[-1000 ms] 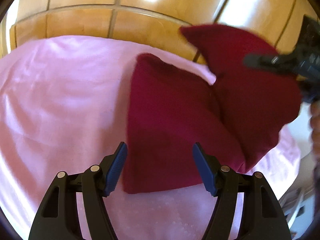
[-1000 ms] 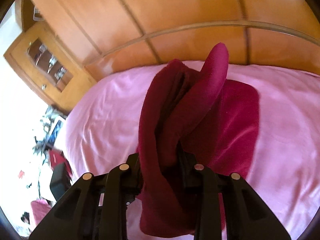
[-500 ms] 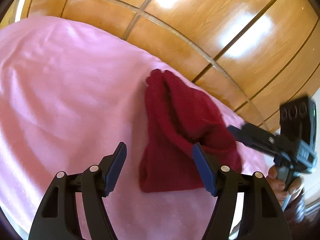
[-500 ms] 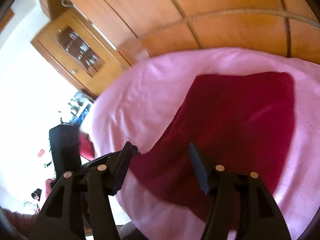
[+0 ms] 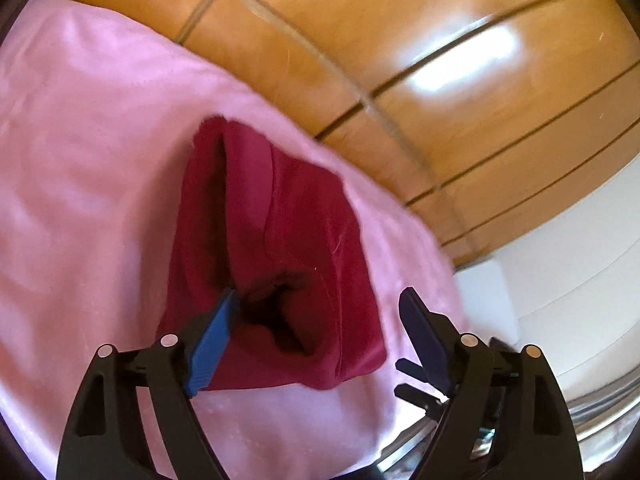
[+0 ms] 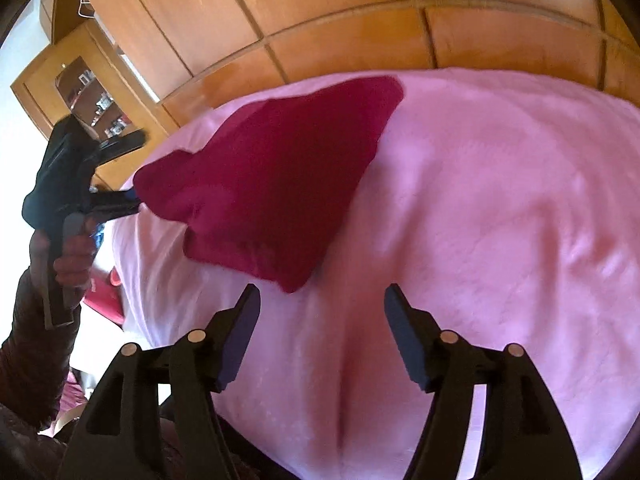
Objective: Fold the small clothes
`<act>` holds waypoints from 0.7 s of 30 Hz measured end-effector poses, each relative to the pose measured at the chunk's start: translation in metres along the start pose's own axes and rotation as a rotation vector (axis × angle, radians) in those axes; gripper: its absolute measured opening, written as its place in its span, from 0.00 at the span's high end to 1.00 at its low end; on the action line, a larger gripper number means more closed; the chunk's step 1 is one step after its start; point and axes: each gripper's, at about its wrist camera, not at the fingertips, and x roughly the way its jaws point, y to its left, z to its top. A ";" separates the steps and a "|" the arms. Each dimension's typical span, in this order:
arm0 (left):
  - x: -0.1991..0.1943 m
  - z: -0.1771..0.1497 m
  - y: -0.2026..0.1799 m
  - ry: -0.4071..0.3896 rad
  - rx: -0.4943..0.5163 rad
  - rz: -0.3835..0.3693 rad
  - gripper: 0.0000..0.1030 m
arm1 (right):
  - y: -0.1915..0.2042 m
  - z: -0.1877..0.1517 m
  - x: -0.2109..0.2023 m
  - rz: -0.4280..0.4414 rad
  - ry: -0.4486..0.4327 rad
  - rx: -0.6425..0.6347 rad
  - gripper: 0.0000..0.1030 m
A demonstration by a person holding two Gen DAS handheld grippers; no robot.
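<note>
A dark red folded garment (image 5: 280, 240) lies on the pink blanket (image 5: 92, 184). My left gripper (image 5: 316, 328) is open, its jaws wide apart around the garment's near edge; the blue left pad (image 5: 214, 340) lies against the cloth. In the right wrist view the garment (image 6: 272, 176) lies at the blanket's left side, and the left gripper (image 6: 120, 172) reaches its edge from the left. My right gripper (image 6: 322, 320) is open and empty, just in front of the garment's near corner, above the blanket (image 6: 500, 220).
A wooden panelled wall (image 5: 400, 60) stands behind the bed. A glass-door cabinet (image 6: 80, 92) is at the far left. The blanket's edge drops off at the right in the left wrist view, with a white surface (image 5: 560, 260) beyond.
My right gripper has let go of the garment and pulled back. The garment now lies folded flat. My left gripper has moved in onto its near edge.
</note>
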 end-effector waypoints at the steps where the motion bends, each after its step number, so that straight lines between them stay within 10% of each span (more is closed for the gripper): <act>1: 0.009 0.000 -0.002 0.020 -0.001 0.037 0.22 | 0.001 0.000 0.003 0.005 0.005 -0.004 0.37; 4: 0.022 0.000 -0.006 0.048 0.020 0.082 0.24 | 0.008 0.000 0.023 0.023 0.022 0.001 0.38; 10: 0.023 0.007 -0.015 0.032 0.084 0.135 0.86 | 0.020 0.011 0.047 -0.070 0.021 -0.046 0.84; 21: 0.034 -0.047 0.035 0.018 0.077 0.262 0.89 | 0.001 -0.012 0.057 -0.093 0.037 -0.018 0.93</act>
